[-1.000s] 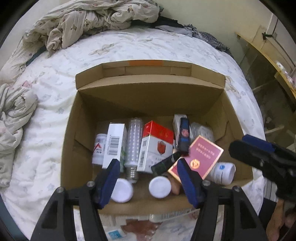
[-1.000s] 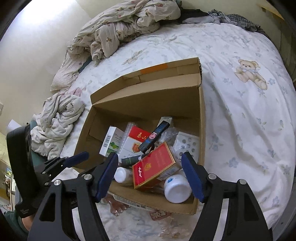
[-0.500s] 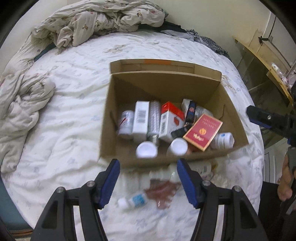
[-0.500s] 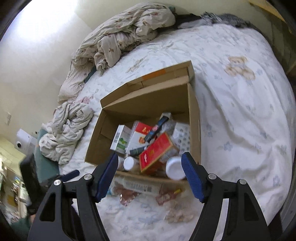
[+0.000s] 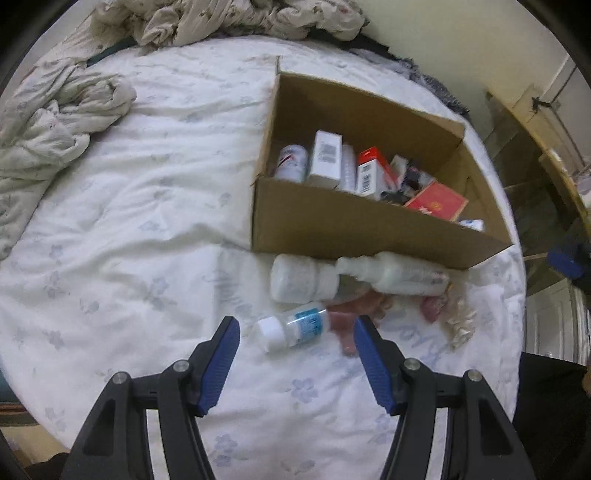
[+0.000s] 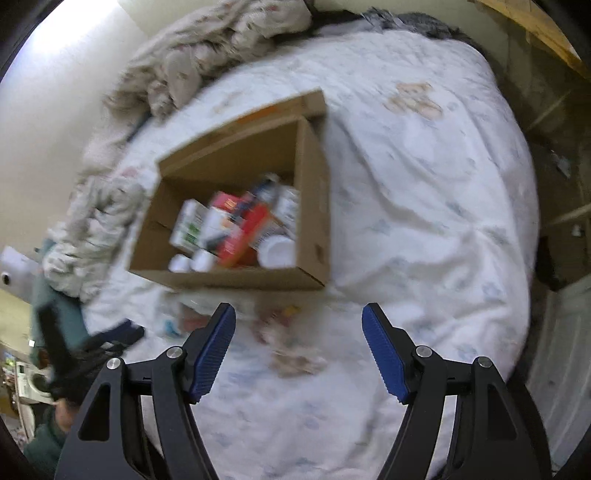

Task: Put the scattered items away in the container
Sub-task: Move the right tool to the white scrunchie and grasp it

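Note:
An open cardboard box (image 5: 332,225) on the bed holds boxes, bottles and a red booklet (image 5: 436,201). In front of it lie a small clear bottle with a blue label (image 5: 295,326), a white jar (image 5: 301,278), a long white bottle (image 5: 395,273) and pinkish wrappers (image 5: 354,310). My left gripper (image 5: 295,354) is open and empty, just short of the small bottle. My right gripper (image 6: 298,350) is open and empty, above the bed in front of the box (image 6: 306,229). The right wrist view is blurred.
A white floral bedsheet (image 5: 129,229) covers the bed. Crumpled bedding lies at the left (image 5: 55,122) and along the far edge (image 5: 240,18). Wooden furniture (image 5: 535,147) stands to the right of the bed.
Both grippers have pulled back from over the box. The left one has swung down and left, bringing the loose bottles in front of the box into view. Both stay open.

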Available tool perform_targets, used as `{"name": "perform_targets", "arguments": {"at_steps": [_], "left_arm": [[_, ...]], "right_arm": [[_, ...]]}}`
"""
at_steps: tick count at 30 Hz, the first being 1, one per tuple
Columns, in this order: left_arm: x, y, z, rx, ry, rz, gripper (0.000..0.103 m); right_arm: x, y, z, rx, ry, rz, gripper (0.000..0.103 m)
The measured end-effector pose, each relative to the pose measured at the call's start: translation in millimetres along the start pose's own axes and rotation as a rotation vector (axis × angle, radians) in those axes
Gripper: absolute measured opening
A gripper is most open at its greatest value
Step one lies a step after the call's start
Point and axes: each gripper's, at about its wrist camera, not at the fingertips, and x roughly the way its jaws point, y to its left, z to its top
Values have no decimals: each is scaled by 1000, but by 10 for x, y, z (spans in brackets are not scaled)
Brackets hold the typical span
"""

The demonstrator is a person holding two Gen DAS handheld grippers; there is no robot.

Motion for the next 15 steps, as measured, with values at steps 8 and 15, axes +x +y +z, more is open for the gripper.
{"name": "perform_targets", "arguments": {"at_steps": [8,15], "left_arm": [[58,19,-43,-13,29,-13,65],[91,97,-33,-50,43,-20,65]], "right_arm": [[409,181,-214,-124,121,-87,75],[942,482,-390,-289,247,-160,75]]}}
